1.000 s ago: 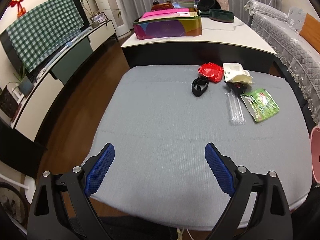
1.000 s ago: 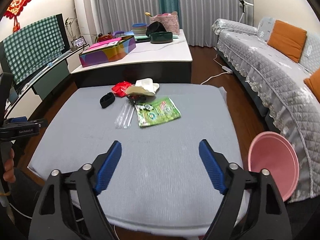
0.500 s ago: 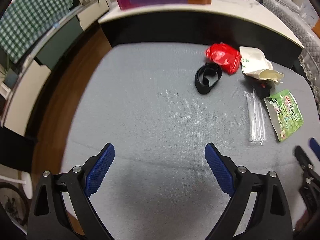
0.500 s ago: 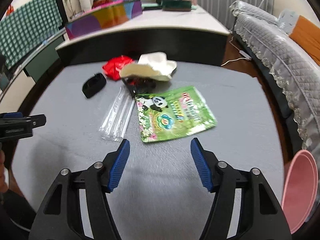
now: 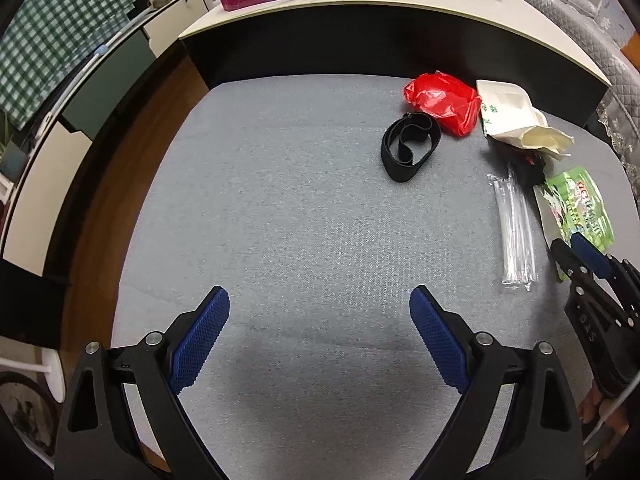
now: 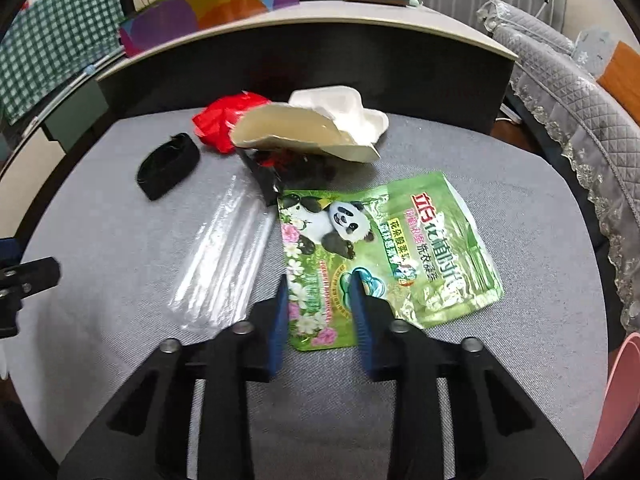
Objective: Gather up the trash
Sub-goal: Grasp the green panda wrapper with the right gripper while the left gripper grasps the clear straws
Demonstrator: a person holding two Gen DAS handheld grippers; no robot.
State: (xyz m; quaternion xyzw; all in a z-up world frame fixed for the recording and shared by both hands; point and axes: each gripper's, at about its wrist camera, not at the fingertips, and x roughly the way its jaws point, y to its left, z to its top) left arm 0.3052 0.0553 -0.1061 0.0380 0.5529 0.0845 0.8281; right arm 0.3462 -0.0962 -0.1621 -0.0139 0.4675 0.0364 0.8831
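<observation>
The green panda pouch [image 6: 384, 252] lies flat at the wrist view's centre, its near-left corner between the right gripper [image 6: 320, 300]'s narrowing, closing jaws. To pinch well, dig one pad under the edge so the film lifts. The left gripper [image 5: 320, 320] hangs wide and empty. Clear straws [image 6: 224, 256] lie at nine o'clock on the grey mat [image 6: 520, 184]; a pink bin [image 6: 616, 400] waits at four.

Straw packet [image 6: 224, 256] lies left of pouch [image 6: 392, 248].
</observation>
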